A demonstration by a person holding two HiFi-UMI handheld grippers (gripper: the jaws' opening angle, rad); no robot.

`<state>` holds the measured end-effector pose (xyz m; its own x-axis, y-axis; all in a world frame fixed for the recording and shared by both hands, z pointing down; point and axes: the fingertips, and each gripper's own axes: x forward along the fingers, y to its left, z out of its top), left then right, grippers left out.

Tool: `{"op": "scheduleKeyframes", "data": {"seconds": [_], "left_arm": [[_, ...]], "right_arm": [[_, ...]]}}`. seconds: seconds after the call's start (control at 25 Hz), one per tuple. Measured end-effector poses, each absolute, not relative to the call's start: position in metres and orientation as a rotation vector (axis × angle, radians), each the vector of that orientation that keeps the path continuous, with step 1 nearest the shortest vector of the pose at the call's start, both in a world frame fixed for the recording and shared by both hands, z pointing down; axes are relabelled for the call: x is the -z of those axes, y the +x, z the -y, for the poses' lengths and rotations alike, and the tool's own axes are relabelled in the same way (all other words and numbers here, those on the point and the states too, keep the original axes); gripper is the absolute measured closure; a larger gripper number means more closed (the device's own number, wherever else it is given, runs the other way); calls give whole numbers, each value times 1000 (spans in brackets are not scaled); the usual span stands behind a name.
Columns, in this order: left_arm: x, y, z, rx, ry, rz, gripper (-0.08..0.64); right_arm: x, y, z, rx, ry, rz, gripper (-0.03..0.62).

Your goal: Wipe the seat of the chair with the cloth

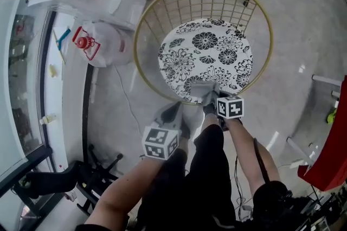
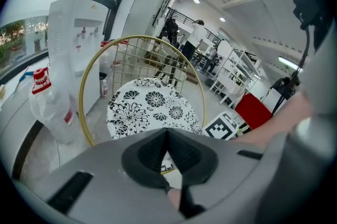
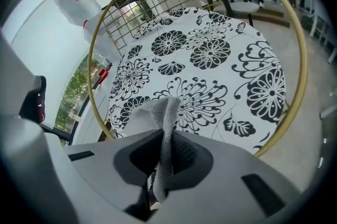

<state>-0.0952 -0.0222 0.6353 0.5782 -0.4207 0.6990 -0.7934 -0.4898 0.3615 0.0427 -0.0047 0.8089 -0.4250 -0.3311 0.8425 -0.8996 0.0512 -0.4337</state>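
Right gripper (image 3: 166, 154): jaws clamped on the grey cloth (image 3: 164, 112), at the near edge of the seat (image 3: 210, 54)
Cloth likely light and limp, best pinched at a bunched fold (as now). Left gripper (image 2: 167, 152): jaws together, empty. Seat flat, flower-printed, in a gold wire chair (image 1: 142, 24); pale floor (image 1: 303, 34), large room

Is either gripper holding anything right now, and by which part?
The right gripper is shut on the grey cloth, pinching a bunched fold, the free end poking out over the seat. The left gripper is shut and empty.
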Motion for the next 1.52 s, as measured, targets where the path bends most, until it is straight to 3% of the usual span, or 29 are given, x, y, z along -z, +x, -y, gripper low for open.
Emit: {"op": "scheduleKeyframes", "data": {"seconds": [1.52], "left_arm": [[-604,-63,30,-721,2251,863,554]], "right_arm": [[-784,217,-19,-1257,1595,1486,569]]}}
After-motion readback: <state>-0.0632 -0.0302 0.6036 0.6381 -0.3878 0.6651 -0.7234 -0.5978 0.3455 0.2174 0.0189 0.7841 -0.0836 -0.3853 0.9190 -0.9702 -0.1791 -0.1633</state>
